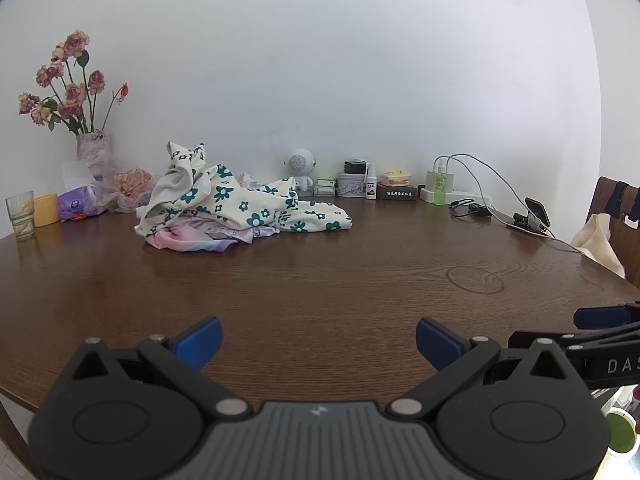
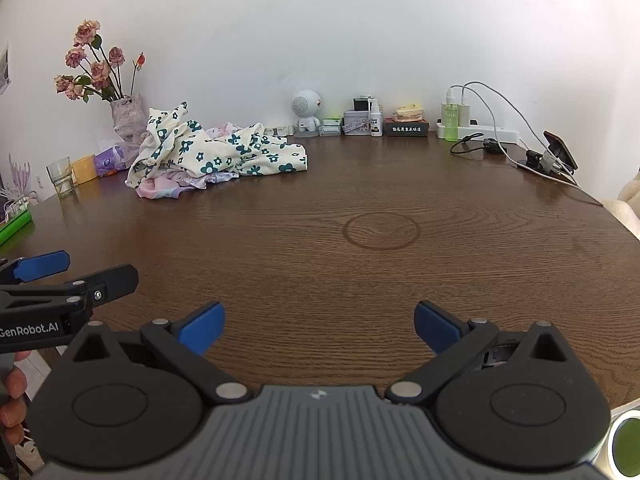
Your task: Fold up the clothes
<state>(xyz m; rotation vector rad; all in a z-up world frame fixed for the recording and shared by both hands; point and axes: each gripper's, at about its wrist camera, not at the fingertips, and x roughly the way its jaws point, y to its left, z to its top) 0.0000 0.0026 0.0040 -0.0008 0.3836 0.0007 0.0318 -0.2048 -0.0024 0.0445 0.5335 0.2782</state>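
Two grippers, left gripper [image 1: 319, 340] and right gripper [image 2: 319, 326], fingers spread wide, nothing held | clothes pile [image 1: 240, 200] crumpled upper left of frame on counter [image 1: 320, 272], well apart from both | step: reach pile | tip: pinch only the top flowered garment [image 2: 216, 152] by an edge, lift clear of the pink one beneath.
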